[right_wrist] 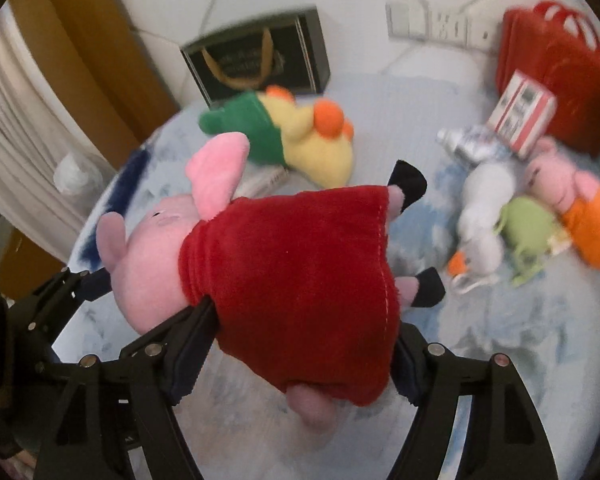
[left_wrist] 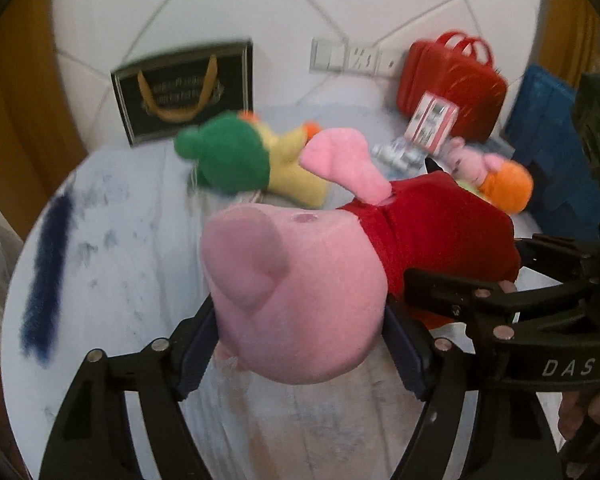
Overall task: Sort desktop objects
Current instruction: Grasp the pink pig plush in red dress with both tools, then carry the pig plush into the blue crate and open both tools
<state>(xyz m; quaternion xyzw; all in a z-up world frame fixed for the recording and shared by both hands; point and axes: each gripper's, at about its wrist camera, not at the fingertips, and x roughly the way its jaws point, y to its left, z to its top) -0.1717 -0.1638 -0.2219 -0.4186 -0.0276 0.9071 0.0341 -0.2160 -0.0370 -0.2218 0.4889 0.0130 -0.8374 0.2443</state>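
Both tools grip one item: the pink plush pig in a red velvet dress (right_wrist: 292, 280). The left tool (left_wrist: 300, 344) is closed on the pig's head, its blue-padded fingers (left_wrist: 198, 350) pressed in on either side. The right tool (right_wrist: 300, 356) is closed on the dress, squeezing the fabric between its fingers. The pig is lifted clear of the table, lying roughly level between the two tools.

Progress, as a judgement: sorting appears to be at an early or middle stage. One toy is in hand and not yet set down; the others still lie loose with no evident grouping.

Positions relative to the held pig:
- Beyond it, a yellow plush duck with a green hood and orange feet (right_wrist: 300, 136) lies on the table.
- Further beyond, a black paper gift bag with gold rope handles (right_wrist: 260, 56) stands against the wall.
- To its right, a heap: a white plush goose with an orange beak (right_wrist: 480, 216), a small light-green plush toy (right_wrist: 528, 228) and a smaller pink plush pig in orange (right_wrist: 576, 200), touching one another.
- Behind that heap, a red-and-white printed carton (right_wrist: 520, 116), a silver blister pack (right_wrist: 468, 144) and a red handbag with looped handles (right_wrist: 560, 64).

Surface: a round table (right_wrist: 380, 96) under a pale blue-and-white patterned cloth. A dark blue fuzzy strip (left_wrist: 46, 276) lies near its left edge. The room has a white tiled wall, a white socket strip (right_wrist: 436, 26) and brown wood panelling; both views are motion-blurred
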